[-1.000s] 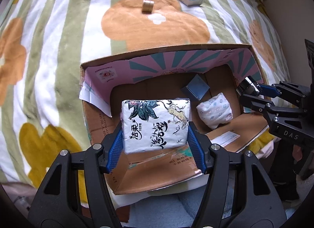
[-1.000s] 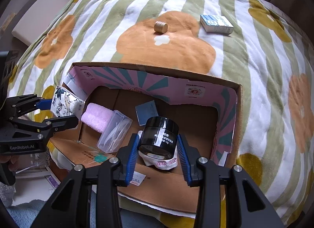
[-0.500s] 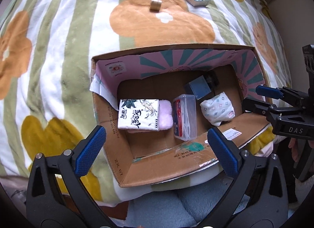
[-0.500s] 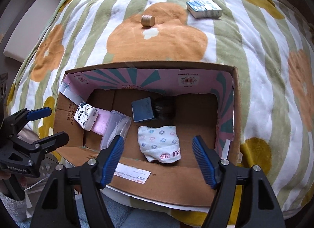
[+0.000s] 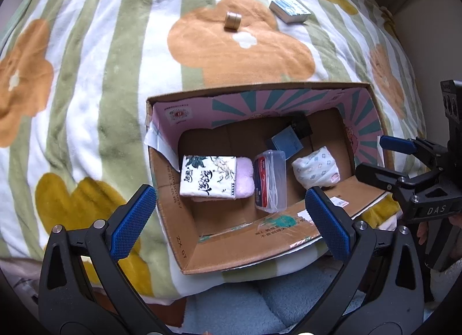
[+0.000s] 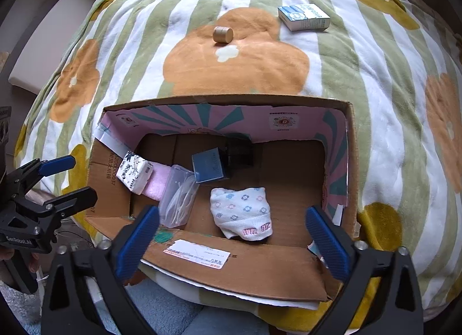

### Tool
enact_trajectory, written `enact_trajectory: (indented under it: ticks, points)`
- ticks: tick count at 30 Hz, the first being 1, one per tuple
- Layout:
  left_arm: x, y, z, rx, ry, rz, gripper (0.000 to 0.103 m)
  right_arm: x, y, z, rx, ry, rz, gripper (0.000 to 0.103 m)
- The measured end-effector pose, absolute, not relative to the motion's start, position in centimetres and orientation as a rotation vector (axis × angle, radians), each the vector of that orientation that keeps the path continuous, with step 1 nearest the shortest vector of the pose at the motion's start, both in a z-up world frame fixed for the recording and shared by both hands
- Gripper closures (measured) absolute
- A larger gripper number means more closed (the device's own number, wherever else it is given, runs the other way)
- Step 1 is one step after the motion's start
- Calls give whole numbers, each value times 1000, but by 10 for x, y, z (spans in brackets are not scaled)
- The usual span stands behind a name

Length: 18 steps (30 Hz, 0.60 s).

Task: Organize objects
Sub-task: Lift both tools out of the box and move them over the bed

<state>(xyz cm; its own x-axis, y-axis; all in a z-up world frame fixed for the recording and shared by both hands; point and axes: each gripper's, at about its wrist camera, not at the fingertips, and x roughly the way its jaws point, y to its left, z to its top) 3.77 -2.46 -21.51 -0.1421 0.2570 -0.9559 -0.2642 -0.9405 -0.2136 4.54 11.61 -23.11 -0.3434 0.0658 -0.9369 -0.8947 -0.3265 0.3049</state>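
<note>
Your left gripper (image 5: 231, 213) hangs with fingers spread wide and nothing between them, above the near left edge of the cardboard box (image 5: 184, 237). Inside the box, left to right, already lie a tissue pack (image 5: 208, 176), a pink cloth (image 5: 245, 175), a clear plastic case (image 5: 270, 182), a blue box (image 5: 286, 141) against a dark jar (image 5: 301, 127), and a rolled floral cloth (image 5: 316, 169). Your right gripper (image 6: 232, 244) is spread and empty too. Still out on the blanket (image 6: 115, 55) beyond the box: a small wooden cylinder (image 6: 223, 35) and, farther right, a blue-white carton (image 6: 303, 17). Most seems packed; those two look left.

Soft daylight, fisheye-warped, dark-vignetted edges.
</note>
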Motion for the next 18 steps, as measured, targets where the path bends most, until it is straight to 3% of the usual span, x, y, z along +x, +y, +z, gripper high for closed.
enact_trajectory:
  ticks: [10,18]
  points:
    - [13,-19,-176,-1701,22,2193,0,49,130,-197,-1129,1159,1816,1]
    - [-19,-5,-145,-1614,41,2248,0,53,163,-158,-1133,1015,1838,1]
